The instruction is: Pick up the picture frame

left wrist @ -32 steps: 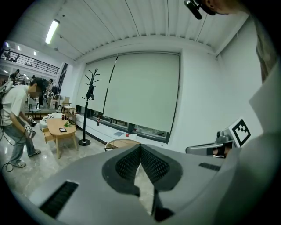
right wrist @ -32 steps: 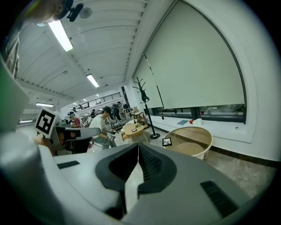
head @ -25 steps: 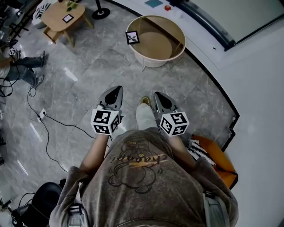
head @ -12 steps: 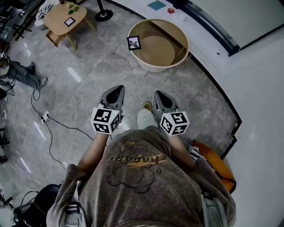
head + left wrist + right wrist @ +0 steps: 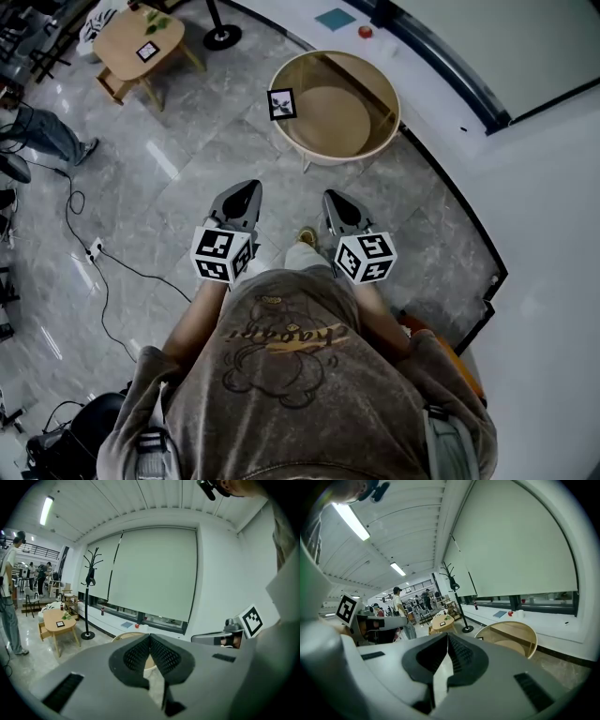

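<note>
The left gripper (image 5: 247,187) and right gripper (image 5: 331,198), both closed and empty, are side by side short of the round table (image 5: 330,156), with the picture frame (image 5: 281,104) on its near-left rim, well ahead of them.

Washed grey-brown T-shirt (image 5: 291,394) with a dark cartoon print and orange lettering, short sleeves, pale trousers (image 5: 302,253), grey tapered left gripper (image 5: 249,187) and right gripper (image 5: 331,198), each of which bore black-and-white marker cubes (image 5: 223,255).

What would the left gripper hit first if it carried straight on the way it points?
Probably the round rimmed table, straight beyond the shut tips of the left gripper in its own view, with only floor between. Pointing slightly down, it could touch floor first; depth is unclear.
</note>
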A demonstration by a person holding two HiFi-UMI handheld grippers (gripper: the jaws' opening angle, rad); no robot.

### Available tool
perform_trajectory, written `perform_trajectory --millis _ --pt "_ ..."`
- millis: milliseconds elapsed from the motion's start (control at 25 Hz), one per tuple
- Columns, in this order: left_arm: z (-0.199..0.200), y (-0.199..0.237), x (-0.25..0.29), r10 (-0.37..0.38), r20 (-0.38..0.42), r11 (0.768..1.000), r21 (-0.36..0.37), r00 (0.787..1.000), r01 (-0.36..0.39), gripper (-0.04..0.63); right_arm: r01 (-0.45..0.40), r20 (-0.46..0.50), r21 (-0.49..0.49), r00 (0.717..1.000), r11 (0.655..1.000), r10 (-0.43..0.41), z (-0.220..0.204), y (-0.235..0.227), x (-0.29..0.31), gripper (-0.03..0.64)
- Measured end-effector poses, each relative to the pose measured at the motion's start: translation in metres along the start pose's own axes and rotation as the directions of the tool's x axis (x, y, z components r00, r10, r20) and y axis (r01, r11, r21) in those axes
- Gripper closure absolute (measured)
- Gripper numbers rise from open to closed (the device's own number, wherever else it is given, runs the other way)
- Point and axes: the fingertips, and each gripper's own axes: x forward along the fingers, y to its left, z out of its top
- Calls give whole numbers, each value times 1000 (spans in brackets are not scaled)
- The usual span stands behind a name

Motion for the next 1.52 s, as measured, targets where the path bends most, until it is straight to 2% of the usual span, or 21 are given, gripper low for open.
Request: perform_trajectory --millis 360,560,760,1000,1520 --pt "22 7 52 31 16 999 -13 999 -31 577 -28 -19 -15 999 999 28 25 -43 28 597" --pt "33 16 68 73 36 997 -33 997 -71 577 -63 -33 -34 998 997 62 36 -57 43 597" --pt "38 23 80 97 42 994 -47 994 -95 577 -64 -47 -23 997 998 63 39 -74 56 597" --pt "39 36 101 102 43 993 -60 994 -99 577 -75 -71 -27 995 997 73 40 -83 74 597" --pt "55 79 169 82 26 994 -75 996 -80 577 -36 -91 -14 995 999 34 59 -124 136 597"
